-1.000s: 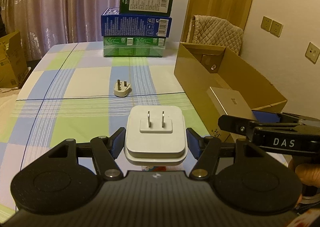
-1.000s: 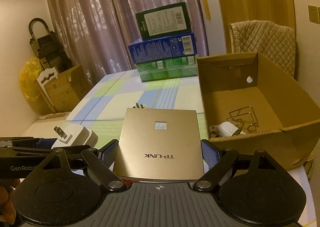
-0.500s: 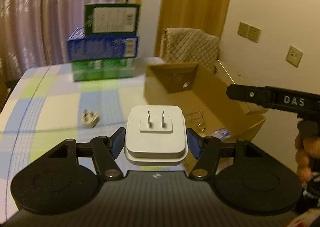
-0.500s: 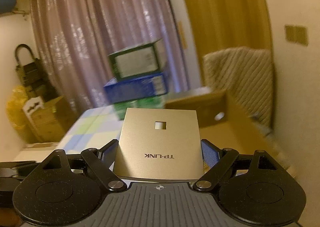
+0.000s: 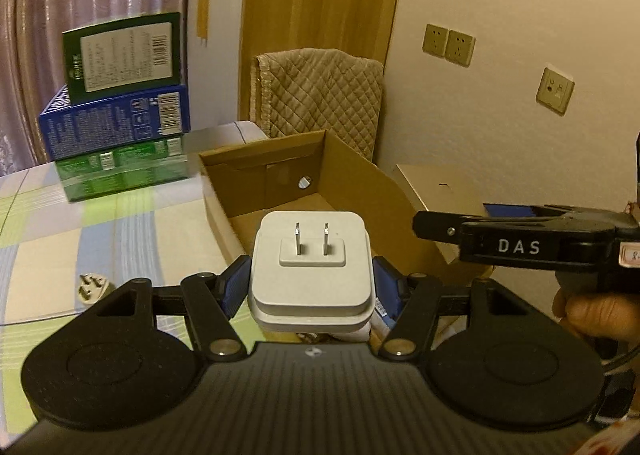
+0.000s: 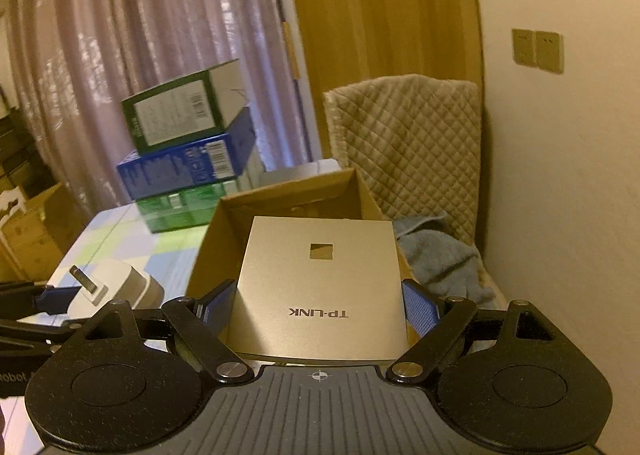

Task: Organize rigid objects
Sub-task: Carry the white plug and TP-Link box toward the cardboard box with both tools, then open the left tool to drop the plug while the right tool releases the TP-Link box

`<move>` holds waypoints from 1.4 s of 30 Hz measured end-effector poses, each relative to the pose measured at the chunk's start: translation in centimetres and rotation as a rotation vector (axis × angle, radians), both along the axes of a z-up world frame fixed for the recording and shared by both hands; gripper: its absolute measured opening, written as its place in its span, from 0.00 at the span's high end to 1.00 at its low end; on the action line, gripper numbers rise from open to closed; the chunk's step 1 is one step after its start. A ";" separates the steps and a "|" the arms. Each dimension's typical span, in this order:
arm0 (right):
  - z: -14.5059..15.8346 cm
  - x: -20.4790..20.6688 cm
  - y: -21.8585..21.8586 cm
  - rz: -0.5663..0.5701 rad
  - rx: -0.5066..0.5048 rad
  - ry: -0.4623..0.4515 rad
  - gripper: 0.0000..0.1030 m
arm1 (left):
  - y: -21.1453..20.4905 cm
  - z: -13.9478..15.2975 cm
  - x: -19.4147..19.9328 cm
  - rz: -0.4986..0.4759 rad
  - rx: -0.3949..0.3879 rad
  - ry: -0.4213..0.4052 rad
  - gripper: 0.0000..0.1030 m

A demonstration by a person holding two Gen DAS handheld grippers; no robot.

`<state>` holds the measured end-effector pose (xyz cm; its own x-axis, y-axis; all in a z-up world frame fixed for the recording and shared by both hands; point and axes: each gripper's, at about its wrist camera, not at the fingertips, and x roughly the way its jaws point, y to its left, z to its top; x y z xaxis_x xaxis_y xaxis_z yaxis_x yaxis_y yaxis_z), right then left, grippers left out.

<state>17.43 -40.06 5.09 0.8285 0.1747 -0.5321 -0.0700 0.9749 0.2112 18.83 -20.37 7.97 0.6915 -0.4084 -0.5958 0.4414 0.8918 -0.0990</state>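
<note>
My left gripper (image 5: 312, 287) is shut on a white square plug adapter (image 5: 310, 275), prongs facing up, held over the near end of the open cardboard box (image 5: 360, 171). My right gripper (image 6: 316, 307) is shut on a flat gold TP-LINK device (image 6: 320, 287), held above the same cardboard box (image 6: 208, 243). In the left wrist view the right gripper's black finger marked DAS (image 5: 516, 245) and the gold device (image 5: 440, 191) show at the right. In the right wrist view the white adapter (image 6: 108, 287) shows at the left. A small beige plug (image 5: 90, 287) lies on the checked tablecloth (image 5: 120, 231).
A stack of green, blue and dark green boxes (image 5: 120, 115) stands at the table's far end. A chair with a quilted cover (image 5: 320, 95) stands behind the cardboard box, with a grey cloth (image 6: 444, 251) on its seat. A person's hand (image 5: 592, 311) holds the right gripper. Wall sockets (image 5: 448, 43) are at the right.
Both grippers have swung to the right with their loads, from over the tablecloth to over the cardboard box. The small beige plug has slid toward the left edge of the left wrist view.
</note>
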 end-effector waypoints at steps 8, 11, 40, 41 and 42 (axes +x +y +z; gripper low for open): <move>-1.4 0.6 -2.0 -0.063 0.062 -0.002 0.19 | -1.4 -1.2 1.6 -0.015 0.019 0.020 0.42; -2.0 0.7 -2.1 -0.062 0.069 0.012 0.19 | -1.7 -1.8 2.1 -0.015 0.015 0.033 0.42; -3.8 1.6 -2.0 -0.096 0.020 0.068 0.19 | -2.5 -5.4 6.0 -0.059 0.034 0.092 0.42; -3.8 1.6 -2.0 -0.096 0.022 0.068 0.19 | -2.5 -5.5 6.0 -0.059 0.033 0.094 0.42; -3.8 1.6 -2.0 -0.097 0.025 0.067 0.19 | -2.5 -5.7 6.0 -0.060 0.033 0.096 0.42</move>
<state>19.04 -42.04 1.28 0.8046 0.1095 -0.5836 0.0396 0.9708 0.2368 24.85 -22.89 2.30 0.6059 -0.4261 -0.6718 0.4840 0.8677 -0.1138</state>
